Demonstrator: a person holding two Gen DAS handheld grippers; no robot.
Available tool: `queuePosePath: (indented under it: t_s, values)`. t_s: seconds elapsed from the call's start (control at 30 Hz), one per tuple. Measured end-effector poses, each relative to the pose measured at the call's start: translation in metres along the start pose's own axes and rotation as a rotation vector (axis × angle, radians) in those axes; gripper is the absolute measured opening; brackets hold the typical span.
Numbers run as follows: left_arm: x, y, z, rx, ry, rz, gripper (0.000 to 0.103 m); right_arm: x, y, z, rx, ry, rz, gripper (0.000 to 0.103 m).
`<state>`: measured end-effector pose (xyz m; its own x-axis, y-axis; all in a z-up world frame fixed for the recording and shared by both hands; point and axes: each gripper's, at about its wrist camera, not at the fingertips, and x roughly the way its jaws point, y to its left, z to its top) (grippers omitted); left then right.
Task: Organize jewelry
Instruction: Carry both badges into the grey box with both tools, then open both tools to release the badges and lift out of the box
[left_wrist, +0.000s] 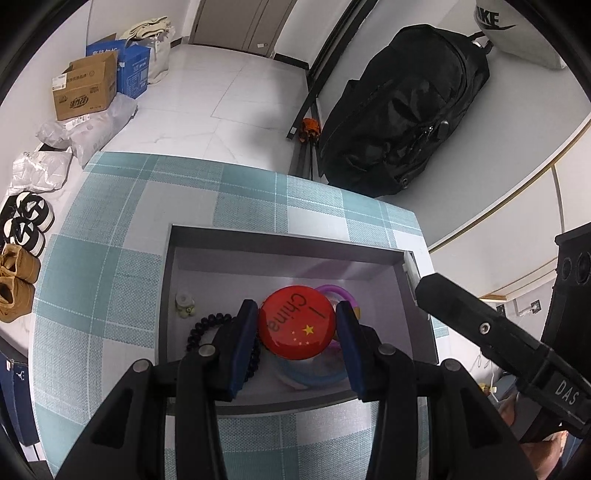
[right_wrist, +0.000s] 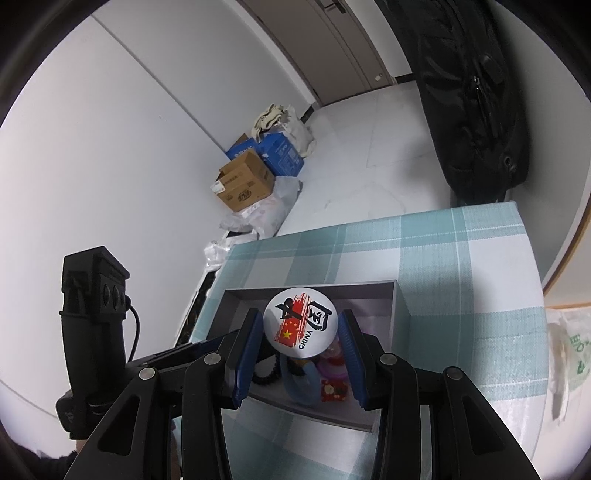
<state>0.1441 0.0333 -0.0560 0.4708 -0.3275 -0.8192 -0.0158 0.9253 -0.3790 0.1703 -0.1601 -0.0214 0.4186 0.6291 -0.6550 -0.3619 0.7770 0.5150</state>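
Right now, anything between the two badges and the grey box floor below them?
No barrier. The red badge and white badge are held above the open grey box, but its floor is crowded: black bead bracelet, blue ring, purple ring.

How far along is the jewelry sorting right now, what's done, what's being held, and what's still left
Already in the grey box: a black bead bracelet, purple ring, blue ring and a small pale trinket. In hand: the left gripper clamps a red badge, the right gripper a white badge, both over the box. Left: setting both badges inside.
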Motion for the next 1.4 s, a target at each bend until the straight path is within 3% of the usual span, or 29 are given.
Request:
queuePosePath:
  t_s: [0.1, 0.37, 0.43, 0.6, 0.77, 1.1, 1.4]
  values:
    - [0.001, -0.003, 0.001, 0.008, -0.002, 0.009, 0.038, 0.001, 0.003, -0.001, -0.023, 0.004, -0.038, 0.041]
    - [0.003, -0.009, 0.002, 0.029, 0.012, -0.01, 0.038, -0.005, 0.006, -0.002, -0.036, -0.017, -0.042, 0.042]
    - [0.003, -0.01, 0.002, 0.04, 0.012, 0.006, 0.042, -0.007, 0.006, -0.003, -0.035, -0.024, -0.04, 0.042]
    - [-0.002, -0.013, 0.0, 0.043, -0.015, -0.005, 0.063, -0.012, 0.004, -0.005, -0.029, -0.038, -0.046, 0.043]
    - [-0.008, -0.016, 0.0, 0.058, -0.04, 0.012, 0.065, -0.022, 0.006, -0.006, -0.032, -0.067, -0.045, 0.043]
    - [-0.036, -0.026, -0.006, 0.087, -0.146, 0.04, 0.065, -0.048, 0.011, -0.012, -0.069, -0.144, -0.066, 0.056]
    - [-0.067, -0.026, -0.02, 0.094, -0.264, 0.047, 0.065, -0.069, 0.026, -0.026, -0.134, -0.204, -0.048, 0.077]
